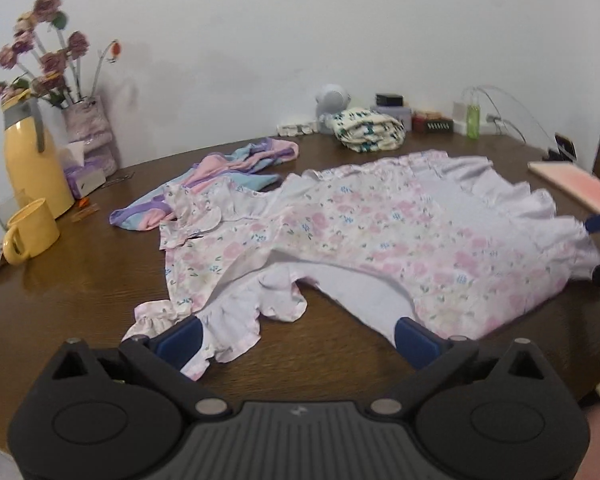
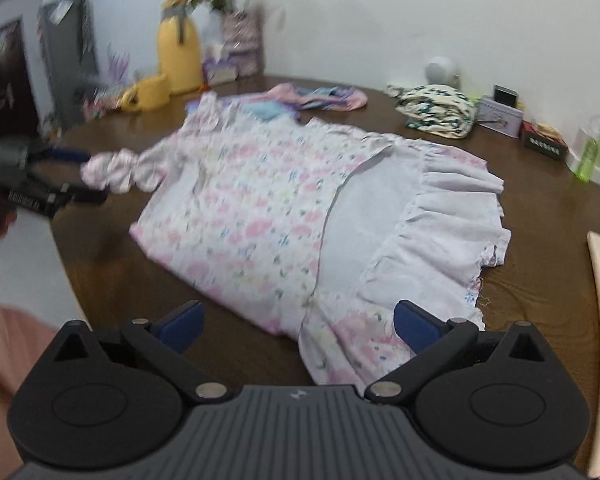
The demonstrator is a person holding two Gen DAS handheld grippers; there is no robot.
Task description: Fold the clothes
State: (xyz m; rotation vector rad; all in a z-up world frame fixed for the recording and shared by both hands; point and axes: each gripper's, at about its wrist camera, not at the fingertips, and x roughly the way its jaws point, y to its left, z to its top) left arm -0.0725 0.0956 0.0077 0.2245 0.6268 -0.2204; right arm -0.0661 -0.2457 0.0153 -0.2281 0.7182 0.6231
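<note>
Left gripper [image 1: 298, 340]: blue-padded fingers [image 1: 180, 338] spread wide, ruffled sleeve of the pink floral cotton dress [image 1: 340, 232] lying between them, not pinched. Right gripper [image 2: 298, 326]: fingers [image 2: 414, 326] also spread, dress hem corner between them. Dress is laid flat on the dark brown wooden surface [image 1: 80, 288]. A pastel pink-blue garment [image 1: 236, 172] is seen at 11 o'clock of the dress, a folded cream patterned cloth [image 1: 370, 130] at 12, a yellow mug [image 1: 30, 232] and yellow thermos jug [image 1: 32, 160] at 9.

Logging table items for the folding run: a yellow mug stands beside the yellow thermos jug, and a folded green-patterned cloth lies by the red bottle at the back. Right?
Nearly. The yellow mug and yellow thermos jug are right, but the bottle near the folded green-patterned cloth is green, as the left wrist view shows.
</note>
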